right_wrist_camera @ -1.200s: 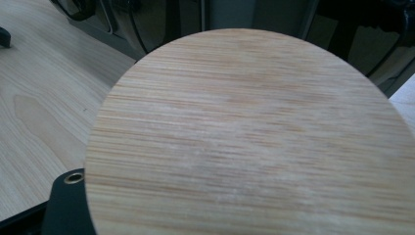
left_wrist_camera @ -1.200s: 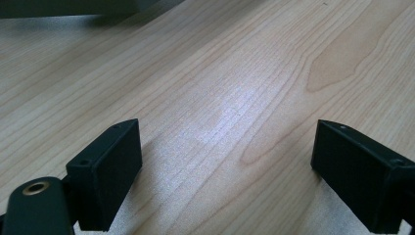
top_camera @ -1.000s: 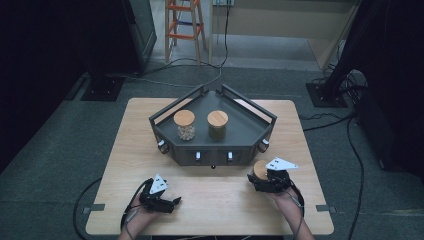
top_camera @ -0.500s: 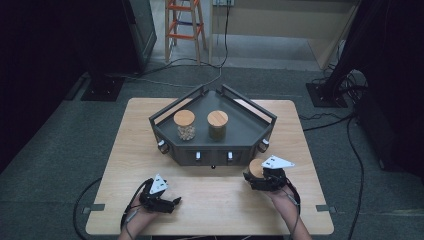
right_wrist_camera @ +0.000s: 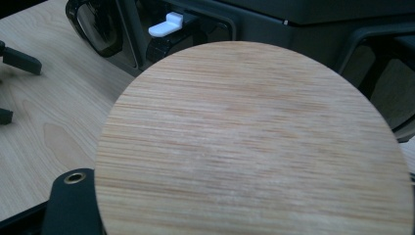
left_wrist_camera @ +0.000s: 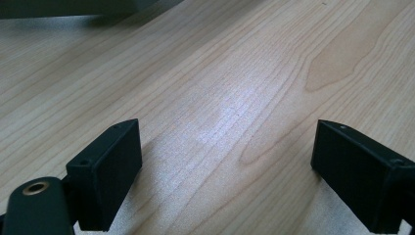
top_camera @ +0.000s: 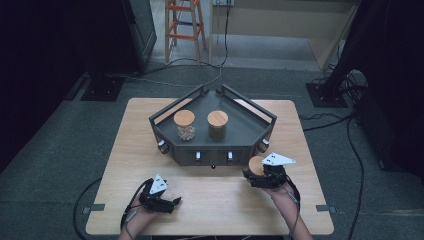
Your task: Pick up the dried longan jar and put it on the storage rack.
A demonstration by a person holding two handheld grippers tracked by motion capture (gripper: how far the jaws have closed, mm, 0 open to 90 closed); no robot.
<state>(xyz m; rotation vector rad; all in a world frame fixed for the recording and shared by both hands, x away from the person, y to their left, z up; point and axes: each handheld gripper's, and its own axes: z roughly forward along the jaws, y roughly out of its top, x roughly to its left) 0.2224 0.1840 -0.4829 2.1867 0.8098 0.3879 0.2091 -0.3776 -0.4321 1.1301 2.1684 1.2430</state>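
My right claw (top_camera: 261,176) is clamped on a wooden-lidded jar (right_wrist_camera: 254,142), just before the dark tray (top_camera: 250,140). My left claw (left_wrist_camera: 225,171) rests spread apart over bare bench (left_wrist_camera: 235,73).

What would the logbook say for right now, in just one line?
left gripper: open, on table | right gripper: holds wooden-lidded jar, before tray | tray: two lidded jars

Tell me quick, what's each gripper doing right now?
Left gripper: open, holding nothing, low over the table.
Right gripper: shut on the wooden-lidded jar.
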